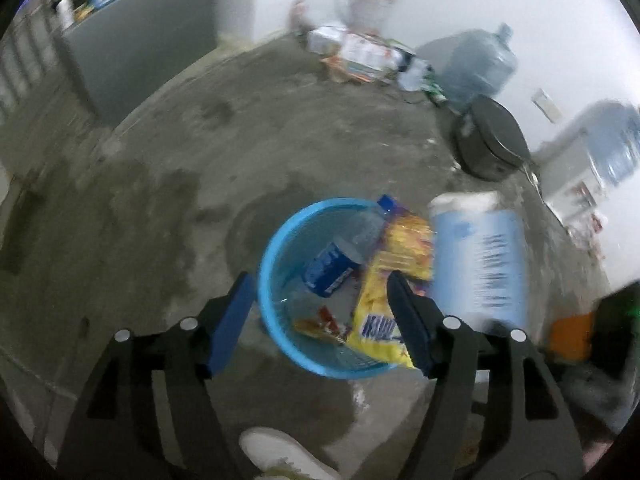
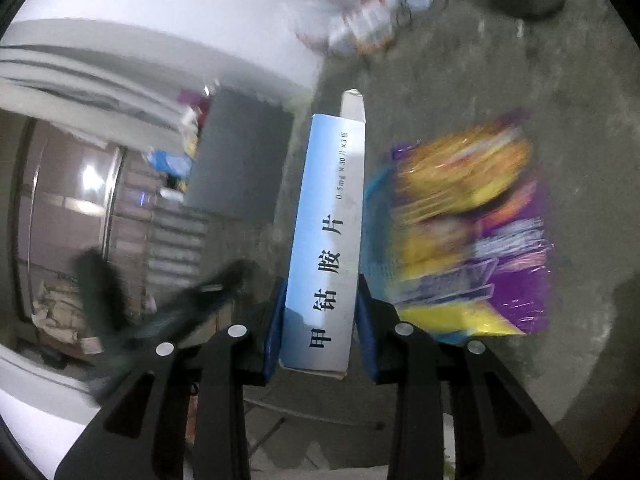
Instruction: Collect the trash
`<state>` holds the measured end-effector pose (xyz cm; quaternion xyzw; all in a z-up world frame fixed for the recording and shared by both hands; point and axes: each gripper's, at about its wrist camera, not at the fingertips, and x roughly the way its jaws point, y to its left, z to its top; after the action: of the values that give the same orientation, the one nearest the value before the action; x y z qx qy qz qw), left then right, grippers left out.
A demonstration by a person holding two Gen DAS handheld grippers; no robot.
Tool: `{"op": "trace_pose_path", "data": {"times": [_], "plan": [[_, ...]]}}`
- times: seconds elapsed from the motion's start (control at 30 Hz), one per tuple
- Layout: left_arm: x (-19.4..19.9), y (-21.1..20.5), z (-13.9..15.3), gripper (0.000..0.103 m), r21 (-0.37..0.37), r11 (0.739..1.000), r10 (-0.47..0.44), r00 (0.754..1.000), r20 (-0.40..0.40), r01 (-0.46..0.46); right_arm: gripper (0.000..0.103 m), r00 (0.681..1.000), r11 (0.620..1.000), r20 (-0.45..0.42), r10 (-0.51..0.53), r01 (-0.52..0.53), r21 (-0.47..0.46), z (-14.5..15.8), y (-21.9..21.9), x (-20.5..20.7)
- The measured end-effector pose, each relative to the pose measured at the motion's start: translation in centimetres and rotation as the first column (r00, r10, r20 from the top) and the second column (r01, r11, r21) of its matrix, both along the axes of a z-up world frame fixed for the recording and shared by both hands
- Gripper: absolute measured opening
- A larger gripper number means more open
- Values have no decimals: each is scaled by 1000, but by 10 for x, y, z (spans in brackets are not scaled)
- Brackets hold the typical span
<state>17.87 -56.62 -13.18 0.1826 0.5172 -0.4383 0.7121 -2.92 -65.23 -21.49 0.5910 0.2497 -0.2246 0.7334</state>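
A blue round bin (image 1: 276, 248) stands on the concrete floor. It holds a plastic bottle (image 1: 340, 256) with a blue label, a yellow snack bag (image 1: 394, 280) leaning on its right rim, and small wrappers (image 1: 320, 324). My left gripper (image 1: 320, 308) is open and empty just above the bin. My right gripper (image 2: 318, 312) is shut on a blue and white medicine box (image 2: 328, 240), held upright. That box (image 1: 480, 264) shows in the left wrist view, just right of the bin. The yellow and purple snack bag (image 2: 468, 232) is blurred to the box's right.
More litter (image 1: 360, 56) lies along the far wall beside large water jugs (image 1: 476, 64). A dark round pot (image 1: 492, 140) sits on the floor at the right. A grey cabinet (image 1: 140, 48) stands at the left. A white shoe (image 1: 280, 456) is below the bin.
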Motion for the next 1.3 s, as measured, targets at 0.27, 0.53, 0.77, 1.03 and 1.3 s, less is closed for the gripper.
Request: {"op": "trace_pose_path", "data": {"times": [0.27,0.53,0.77,1.03,1.3], "plan": [[14,52,70,73,-56,998,16,997,79,-11,43,953,999,-301,23,-7,51,-75,-6,10],[4,129,142,83,-139,990,21,990,142,-1,48,962,994,-253,-99,85,-65,-21,6,-49],[-10,243,180,86,-235,968,129,975,180,-85,52,939,988,-311,-146,126,-86,-12,2,-73],[-19,412,200,89,-306,874,448,870,205,-378,53,981,979,-196,-5,-35,-202,70,56,-33],[-31,557,187,89,-334,702,696,706,132,-629,63,930,874,-142,340,-368,-319,163,163,34]]}}
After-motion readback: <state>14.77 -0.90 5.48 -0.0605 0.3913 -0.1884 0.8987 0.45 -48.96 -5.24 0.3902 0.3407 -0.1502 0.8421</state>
